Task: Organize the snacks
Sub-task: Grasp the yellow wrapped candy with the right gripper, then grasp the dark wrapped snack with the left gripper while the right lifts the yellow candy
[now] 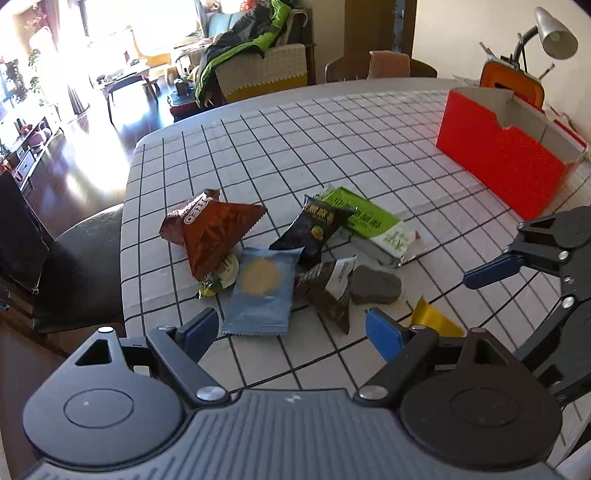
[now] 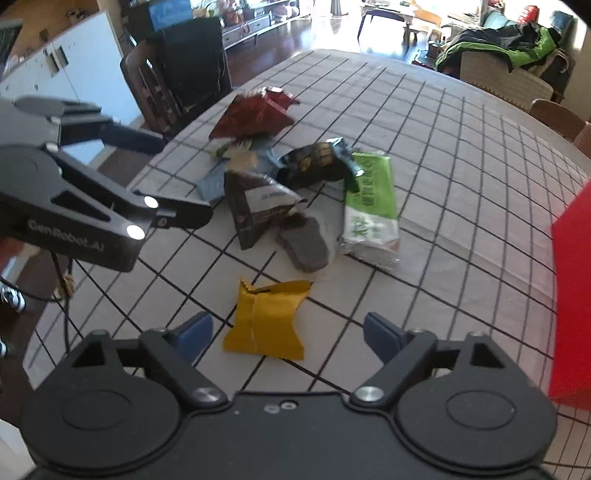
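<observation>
The snacks lie in a loose heap near the middle of the surface [image 1: 369, 122], which is covered with a white cloth ruled in black squares. At the left of the heap a brown-red Oreo packet [image 1: 210, 232] overlaps a light blue biscuit packet [image 1: 258, 291]; behind them a black packet [image 1: 314, 229] leans on a long green packet [image 1: 369, 225], and in front sit a dark triangular packet [image 1: 328, 288] and a grey cookie-shaped piece [image 1: 375, 290], touching. A yellow packet [image 2: 267, 319] lies apart on the near side. The left tool [image 1: 291, 328] hovers with its blue fingers spread wide and nothing between them, just short of the blue packet. The right tool [image 2: 288, 332] is also spread wide and empty, the yellow packet lying between its fingers' line. A red box [image 1: 502, 158] with an open top stands well apart at the right, in front of an orange container [image 1: 511, 83] and a desk lamp [image 1: 554, 33]. A dark chair [image 1: 81, 266] is drawn up at the left edge.
</observation>
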The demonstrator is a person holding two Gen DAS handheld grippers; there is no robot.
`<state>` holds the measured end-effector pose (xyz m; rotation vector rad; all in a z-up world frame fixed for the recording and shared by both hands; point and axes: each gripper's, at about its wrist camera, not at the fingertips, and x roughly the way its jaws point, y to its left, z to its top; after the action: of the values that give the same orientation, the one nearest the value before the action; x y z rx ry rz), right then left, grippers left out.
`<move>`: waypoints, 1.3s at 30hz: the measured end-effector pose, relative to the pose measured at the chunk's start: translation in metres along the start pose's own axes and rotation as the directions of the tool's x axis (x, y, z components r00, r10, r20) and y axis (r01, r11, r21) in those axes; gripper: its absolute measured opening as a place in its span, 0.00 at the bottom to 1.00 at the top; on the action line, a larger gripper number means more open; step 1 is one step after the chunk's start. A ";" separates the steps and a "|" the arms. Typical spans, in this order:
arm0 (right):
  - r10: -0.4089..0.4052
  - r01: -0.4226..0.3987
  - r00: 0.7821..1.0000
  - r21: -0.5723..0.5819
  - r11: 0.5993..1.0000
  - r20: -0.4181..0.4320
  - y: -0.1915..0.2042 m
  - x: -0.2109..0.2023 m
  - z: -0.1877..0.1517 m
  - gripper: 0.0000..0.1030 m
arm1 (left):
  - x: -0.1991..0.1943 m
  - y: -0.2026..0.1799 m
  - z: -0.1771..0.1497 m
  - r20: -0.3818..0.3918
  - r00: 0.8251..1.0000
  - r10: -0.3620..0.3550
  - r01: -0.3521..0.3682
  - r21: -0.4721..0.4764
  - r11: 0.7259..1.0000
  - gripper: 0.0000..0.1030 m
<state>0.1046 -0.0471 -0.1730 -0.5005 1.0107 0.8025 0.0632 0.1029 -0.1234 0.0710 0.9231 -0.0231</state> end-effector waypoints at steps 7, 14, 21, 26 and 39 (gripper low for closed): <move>0.011 -0.012 1.000 -0.056 0.998 -0.019 0.010 0.018 0.004 0.65 | 0.006 0.000 -0.001 -0.004 1.000 -0.010 0.010 0.049 0.999 0.85; -0.004 0.002 1.000 -0.109 0.994 -0.019 0.016 0.023 0.005 0.55 | 0.016 -0.009 0.005 -0.017 1.000 -0.019 0.021 0.127 0.992 0.85; 0.009 -0.010 1.000 -0.112 0.994 -0.012 0.015 0.020 0.002 0.43 | 0.028 -0.019 0.014 -0.030 0.999 -0.012 0.018 0.195 0.981 0.85; 0.033 -0.032 0.999 -0.067 0.997 0.001 0.007 0.018 0.001 0.38 | 0.034 -0.030 0.021 -0.031 0.999 -0.022 0.029 0.257 0.966 0.85; 0.044 -0.044 0.999 0.014 0.999 0.016 -0.003 0.013 -0.009 0.38 | 0.058 -0.047 0.029 -0.082 0.996 0.024 0.007 0.355 0.935 0.44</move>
<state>0.1058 -0.0503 -0.1881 -0.4604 1.0149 0.8371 0.1187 0.0547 -0.1546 0.4150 0.9959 -0.1810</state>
